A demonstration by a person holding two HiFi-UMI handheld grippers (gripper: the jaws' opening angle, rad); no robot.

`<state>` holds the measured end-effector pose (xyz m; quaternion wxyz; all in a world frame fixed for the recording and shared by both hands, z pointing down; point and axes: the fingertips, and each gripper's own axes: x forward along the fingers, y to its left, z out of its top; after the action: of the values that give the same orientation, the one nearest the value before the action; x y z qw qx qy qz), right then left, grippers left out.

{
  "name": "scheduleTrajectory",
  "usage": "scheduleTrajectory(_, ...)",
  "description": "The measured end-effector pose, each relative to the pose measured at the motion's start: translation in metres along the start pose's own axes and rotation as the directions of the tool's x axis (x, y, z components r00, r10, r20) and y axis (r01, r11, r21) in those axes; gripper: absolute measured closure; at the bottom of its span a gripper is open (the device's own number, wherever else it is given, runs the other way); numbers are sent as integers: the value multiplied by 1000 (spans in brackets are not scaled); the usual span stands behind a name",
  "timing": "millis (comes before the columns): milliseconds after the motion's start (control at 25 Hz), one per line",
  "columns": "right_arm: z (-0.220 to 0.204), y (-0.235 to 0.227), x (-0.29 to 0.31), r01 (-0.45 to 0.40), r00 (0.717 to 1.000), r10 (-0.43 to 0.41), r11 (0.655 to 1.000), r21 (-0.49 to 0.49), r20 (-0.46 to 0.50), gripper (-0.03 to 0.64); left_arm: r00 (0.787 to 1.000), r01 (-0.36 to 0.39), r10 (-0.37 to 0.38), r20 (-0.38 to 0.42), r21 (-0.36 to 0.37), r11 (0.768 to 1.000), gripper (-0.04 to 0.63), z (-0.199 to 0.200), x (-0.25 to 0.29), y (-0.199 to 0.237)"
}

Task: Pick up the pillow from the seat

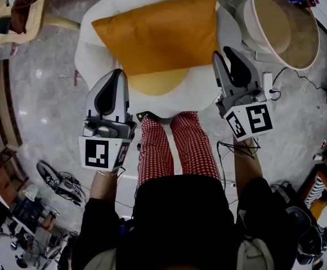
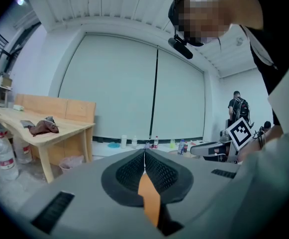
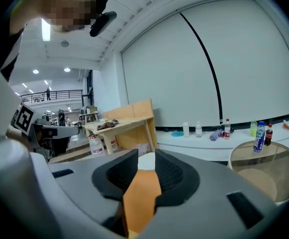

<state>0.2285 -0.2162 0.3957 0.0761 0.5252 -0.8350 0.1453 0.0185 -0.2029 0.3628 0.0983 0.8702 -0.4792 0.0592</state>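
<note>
Where the white seat fills the upper middle of the head view, the orange pillow lies across it, slightly skewed. At the pillow's 7 o'clock corner sits the left hand-held gripper, its jaws pressed together on a fold of the orange fabric. At the 4 o'clock corner stands the right hand-held gripper, its jaws apart. Orange cloth lies between them unpinched, and the seat shows white past their tips.
</note>
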Motion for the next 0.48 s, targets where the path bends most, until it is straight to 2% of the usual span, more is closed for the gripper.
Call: scheduleTrajectory(480,-40,-37,31,29,998,-29,1000,1,-50,484,996,-63,60,-73,-39,997,584,-51,6,9)
